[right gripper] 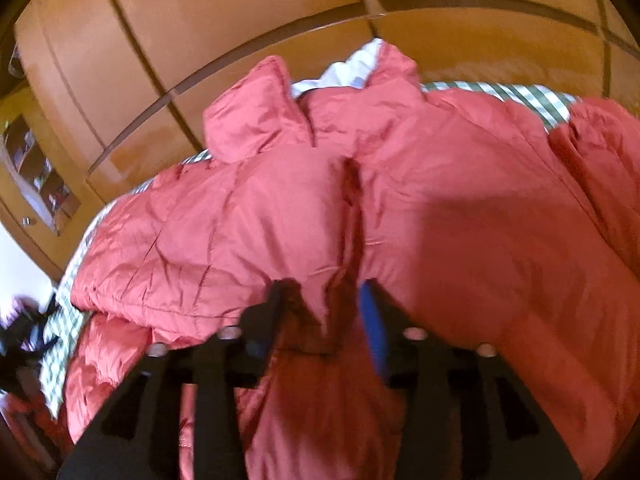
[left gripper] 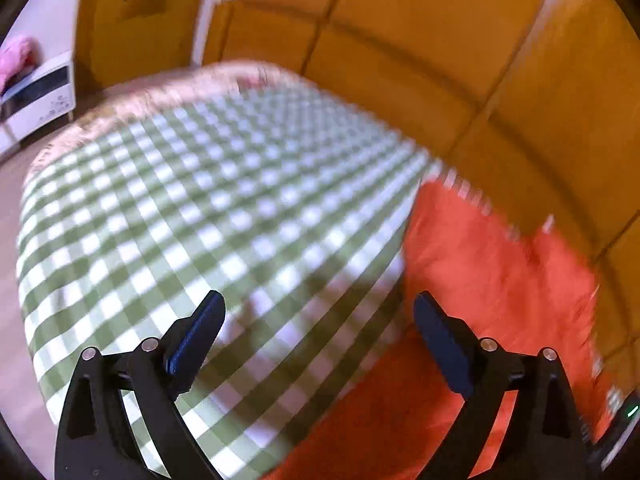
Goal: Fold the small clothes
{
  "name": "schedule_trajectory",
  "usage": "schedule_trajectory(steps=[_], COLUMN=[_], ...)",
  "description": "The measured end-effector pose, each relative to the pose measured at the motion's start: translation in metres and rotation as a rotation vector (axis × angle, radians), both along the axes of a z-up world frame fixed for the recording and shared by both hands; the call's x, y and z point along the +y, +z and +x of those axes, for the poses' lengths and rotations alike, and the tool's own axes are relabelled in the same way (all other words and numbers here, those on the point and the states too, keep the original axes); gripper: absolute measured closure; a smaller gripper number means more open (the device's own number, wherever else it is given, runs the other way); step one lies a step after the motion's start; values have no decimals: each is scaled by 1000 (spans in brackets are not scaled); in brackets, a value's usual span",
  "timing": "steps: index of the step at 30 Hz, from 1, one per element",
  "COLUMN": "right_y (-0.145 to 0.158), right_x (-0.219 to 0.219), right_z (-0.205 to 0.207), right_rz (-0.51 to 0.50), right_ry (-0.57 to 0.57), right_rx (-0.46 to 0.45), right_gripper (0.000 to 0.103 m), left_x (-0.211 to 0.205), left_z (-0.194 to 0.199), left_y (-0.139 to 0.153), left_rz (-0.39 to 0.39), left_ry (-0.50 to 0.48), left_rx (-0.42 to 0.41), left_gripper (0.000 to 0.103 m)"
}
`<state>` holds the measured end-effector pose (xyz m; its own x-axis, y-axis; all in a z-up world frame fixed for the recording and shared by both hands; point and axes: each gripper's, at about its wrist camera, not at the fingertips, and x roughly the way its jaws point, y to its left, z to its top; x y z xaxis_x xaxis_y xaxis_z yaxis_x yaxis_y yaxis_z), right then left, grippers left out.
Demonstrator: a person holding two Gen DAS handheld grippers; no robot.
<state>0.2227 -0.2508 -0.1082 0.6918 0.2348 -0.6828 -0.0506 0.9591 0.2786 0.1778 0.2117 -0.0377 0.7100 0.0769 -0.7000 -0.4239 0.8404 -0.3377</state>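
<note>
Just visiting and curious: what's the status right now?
Left hand-held gripper open, empty, over checked cloth. Right hand-held gripper part open, red puffer jacket fabric between fingers. Nothing blocking.

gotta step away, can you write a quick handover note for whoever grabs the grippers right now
Left gripper: open, empty, over the green checked cloth, beside the jacket's edge.
Right gripper: jaws part open with a fold of the red puffer jacket between them; the blurred frame does not show whether the pads press on it.
Jacket: lies on the checked cloth in front of the wooden wardrobe, collar at the far end, front panels meeting along the middle, sleeve bunched at the left.
Done: jacket laid out.
Left: seemingly fold the sleeves in, then the body.
</note>
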Motion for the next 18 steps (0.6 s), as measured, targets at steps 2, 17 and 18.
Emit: schedule_trajectory(steps=[2,17,18], right_y=[1,3,5], right_x=[9,2,0], right_z=[0,-15,-17], right_rz=[-48,17,24], right_ry=[13,28,25], right_rx=[-4,-11,-16], right_gripper=[41,15,15], left_x=[-22,-157,-153], left_z=[8,76,74], left_y=[17,-54,-55], left_rz=[69,363,355], left_ry=[-67,-424,-425], left_rx=[-19,88,86], left_gripper=[9,4,4])
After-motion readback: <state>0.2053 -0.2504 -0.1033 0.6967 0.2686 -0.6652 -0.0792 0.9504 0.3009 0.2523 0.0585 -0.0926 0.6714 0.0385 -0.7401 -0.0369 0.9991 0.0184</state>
